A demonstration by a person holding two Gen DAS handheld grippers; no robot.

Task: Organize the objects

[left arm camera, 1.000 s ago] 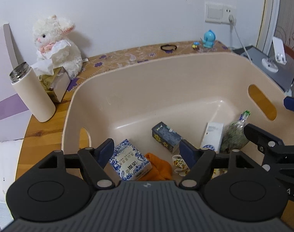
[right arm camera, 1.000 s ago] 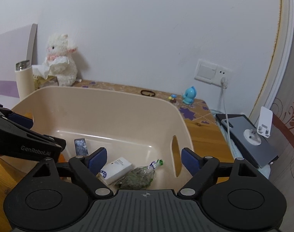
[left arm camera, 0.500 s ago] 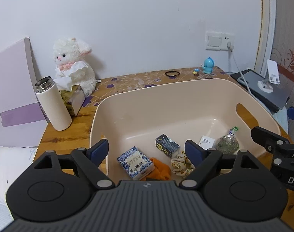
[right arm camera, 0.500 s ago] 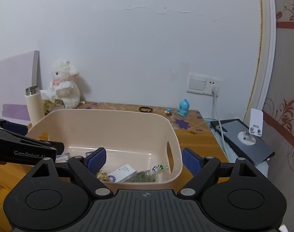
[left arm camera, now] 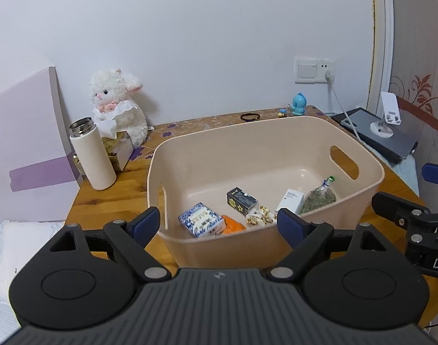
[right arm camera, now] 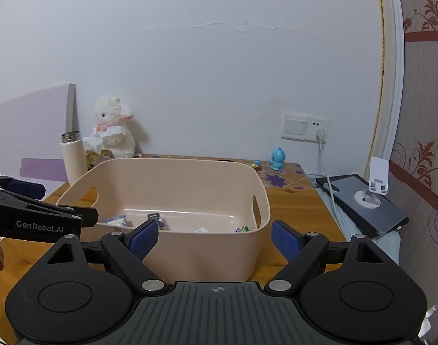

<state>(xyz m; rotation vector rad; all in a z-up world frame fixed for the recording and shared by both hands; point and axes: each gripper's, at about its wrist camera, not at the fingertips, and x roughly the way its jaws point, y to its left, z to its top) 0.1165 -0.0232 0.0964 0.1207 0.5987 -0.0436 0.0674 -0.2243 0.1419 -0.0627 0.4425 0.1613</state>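
Note:
A beige plastic bin [left arm camera: 363, 155] [right arm camera: 219, 164] stands on the wooden table. In it lie a blue-and-white box [left arm camera: 201, 223], an orange cloth [left arm camera: 233, 225], a dark box [left arm camera: 242, 200], a patterned pouch [left arm camera: 259, 219], a white box [left arm camera: 290, 201] and a bag of green herbs [left arm camera: 318, 196]. My left gripper [left arm camera: 219, 224] is open and empty, in front of the bin's near wall. My right gripper [right arm camera: 214, 237] is open and empty, back from the bin's near right side.
A white thermos [left arm camera: 92, 155], a tissue box [left arm camera: 118, 146] and a white plush lamb [left arm camera: 118, 100] stand at the back left. A black hair tie [left arm camera: 250, 116] and a blue toy [left arm camera: 299, 104] lie behind the bin. A tablet with a phone stand [left arm camera: 386, 132] lies right.
Both grippers have pulled back and up from inside the bin. The bin and table now show farther away. Both stay open and empty.

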